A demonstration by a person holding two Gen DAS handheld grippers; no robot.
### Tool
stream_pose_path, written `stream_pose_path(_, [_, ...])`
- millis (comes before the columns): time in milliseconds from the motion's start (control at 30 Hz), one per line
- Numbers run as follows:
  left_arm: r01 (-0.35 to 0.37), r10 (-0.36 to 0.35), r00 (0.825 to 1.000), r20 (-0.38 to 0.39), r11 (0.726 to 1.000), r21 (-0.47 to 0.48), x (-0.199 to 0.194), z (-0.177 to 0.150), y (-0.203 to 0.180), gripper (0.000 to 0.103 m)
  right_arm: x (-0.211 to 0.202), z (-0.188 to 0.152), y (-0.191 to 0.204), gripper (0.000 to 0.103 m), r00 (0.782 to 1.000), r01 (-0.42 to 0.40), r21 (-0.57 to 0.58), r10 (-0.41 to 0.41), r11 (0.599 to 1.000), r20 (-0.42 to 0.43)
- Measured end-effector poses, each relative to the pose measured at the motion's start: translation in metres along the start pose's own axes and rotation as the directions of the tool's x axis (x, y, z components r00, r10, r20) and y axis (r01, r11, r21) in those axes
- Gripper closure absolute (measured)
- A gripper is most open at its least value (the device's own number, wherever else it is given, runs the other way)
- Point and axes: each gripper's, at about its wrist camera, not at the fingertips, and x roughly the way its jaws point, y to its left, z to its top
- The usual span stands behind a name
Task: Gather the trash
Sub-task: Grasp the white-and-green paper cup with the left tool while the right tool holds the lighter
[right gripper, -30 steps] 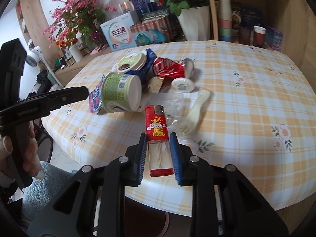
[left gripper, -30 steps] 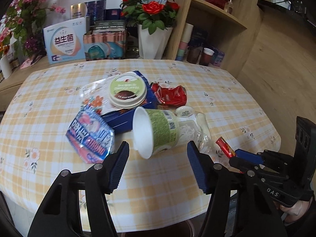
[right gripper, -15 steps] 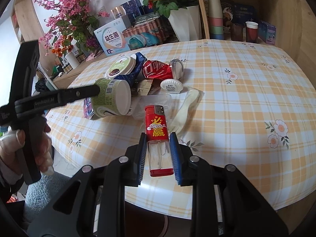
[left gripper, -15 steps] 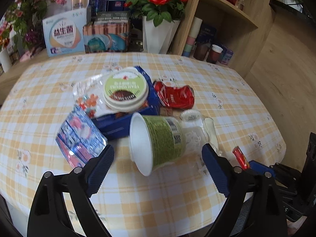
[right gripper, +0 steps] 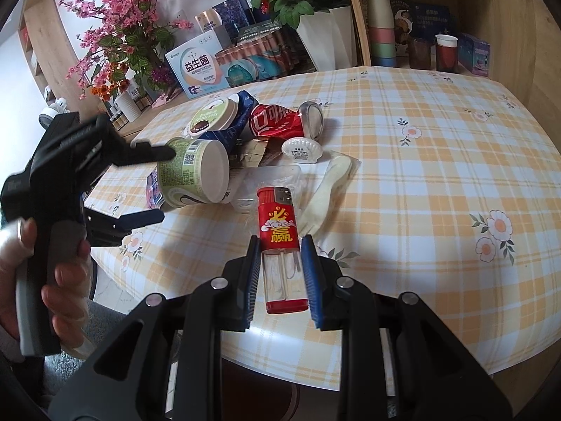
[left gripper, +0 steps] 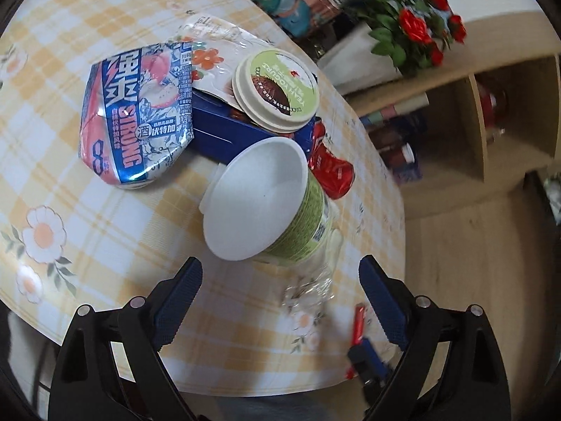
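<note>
Left tool wide, tilted over yogurt cup | right tool clamps lighter

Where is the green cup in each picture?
Left wrist view: the green cup lies on its side in the middle, open mouth facing the camera, just beyond the open left gripper.
Right wrist view: the cup is at middle left, with the left gripper around it.
Shared landmark: the round lid behind the cup.

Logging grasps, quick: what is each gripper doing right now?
Left gripper: open, empty, jaws spread before the green yogurt cup.
Right gripper: shut on the red lighter.
</note>
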Motion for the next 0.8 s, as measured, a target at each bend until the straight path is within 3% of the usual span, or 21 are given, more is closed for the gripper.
stream_pose_path(233, [0.033,-0.030,0.999,0.025,0.989,-0.143,0.006,0.005,0.006,0.014,0.000,-0.002,-0.004,0.076,1.000,0.004,0.007,-0.004,1.000,-0.004])
stream_pose_path(467, [0.072,-0.059,0.997,0.052,0.949,-0.306,0.018,0.003,0.017,0.010,0.002,-0.004,-0.007,0.076,1.000,0.009,0.009,-0.009,1.000,-0.017])
stream_pose_path(767, [0.015,0.015,0.995,0.096,0.953,-0.304,0.031,0.017,0.012,0.008,0.005,-0.003,-0.010,0.076,0.999,0.019,0.010,-0.018,1.000,-0.030])
stream_pose_path(800, [0.006,0.024,0.995,0.098,0.955,-0.296,0.031,0.018,0.013,0.014,0.005,-0.003,-0.010,0.076,0.999,0.021,0.010,-0.020,1.000,-0.030])
